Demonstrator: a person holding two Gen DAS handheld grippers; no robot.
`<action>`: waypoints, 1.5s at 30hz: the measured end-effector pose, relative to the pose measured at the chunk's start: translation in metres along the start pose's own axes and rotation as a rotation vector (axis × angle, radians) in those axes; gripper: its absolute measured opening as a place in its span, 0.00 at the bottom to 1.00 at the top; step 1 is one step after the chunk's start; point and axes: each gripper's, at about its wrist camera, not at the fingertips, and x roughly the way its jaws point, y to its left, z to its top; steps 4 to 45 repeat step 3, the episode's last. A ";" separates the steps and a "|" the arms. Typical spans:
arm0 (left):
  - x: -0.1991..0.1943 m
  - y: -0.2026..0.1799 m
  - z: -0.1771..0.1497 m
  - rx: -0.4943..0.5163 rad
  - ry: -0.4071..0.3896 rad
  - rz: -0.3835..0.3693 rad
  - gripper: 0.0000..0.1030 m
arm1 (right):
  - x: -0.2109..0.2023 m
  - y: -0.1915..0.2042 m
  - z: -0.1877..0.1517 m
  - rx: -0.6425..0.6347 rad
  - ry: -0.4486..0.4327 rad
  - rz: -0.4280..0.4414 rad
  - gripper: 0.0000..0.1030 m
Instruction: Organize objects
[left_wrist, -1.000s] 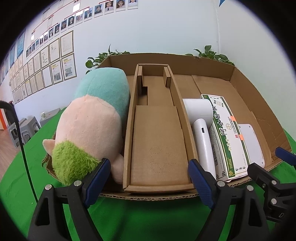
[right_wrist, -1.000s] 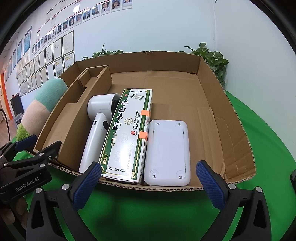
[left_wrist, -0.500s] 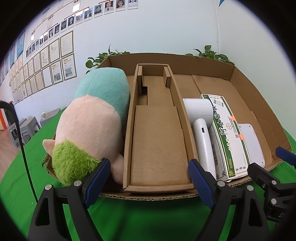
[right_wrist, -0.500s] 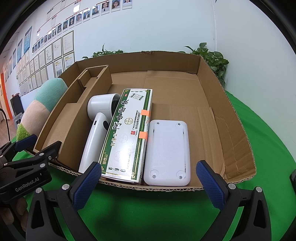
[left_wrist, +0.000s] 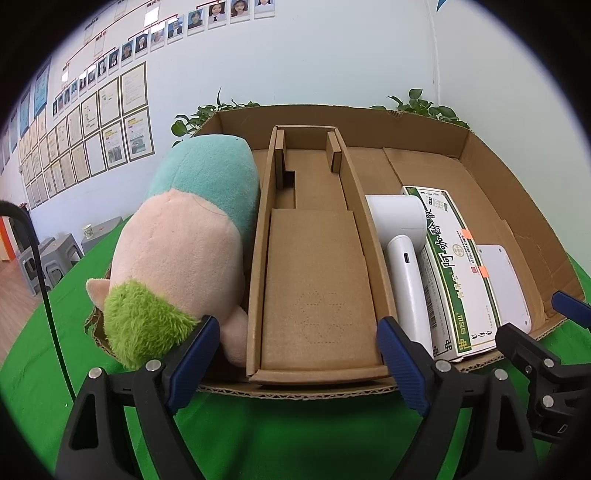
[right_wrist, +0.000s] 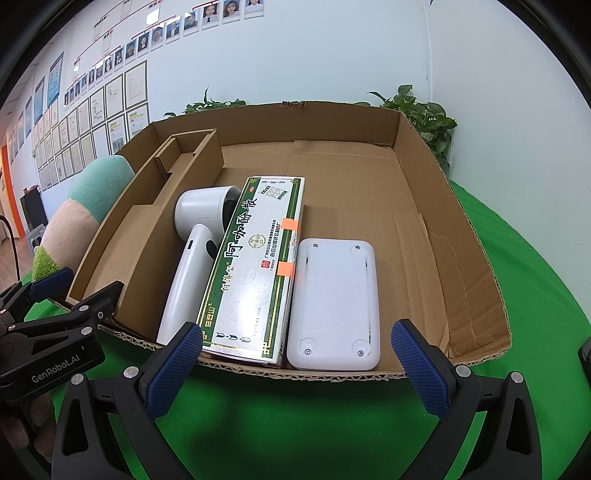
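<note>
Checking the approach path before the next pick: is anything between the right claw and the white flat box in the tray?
Nothing visible. The right claw hangs open just outside the cardboard tray's low front edge, and the white flat box lies right behind that edge, uncovered. The green-and-white carton sits against its left side, not across the path.
</note>
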 end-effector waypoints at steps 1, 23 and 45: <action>0.000 -0.001 0.000 0.005 -0.002 0.006 0.85 | 0.000 0.000 0.000 0.000 0.000 0.000 1.00; 0.000 -0.002 0.000 0.008 -0.002 0.008 0.85 | 0.000 0.000 0.000 0.000 0.000 0.000 1.00; 0.000 -0.002 0.000 0.008 -0.002 0.008 0.85 | 0.000 0.000 0.000 0.000 0.000 0.000 1.00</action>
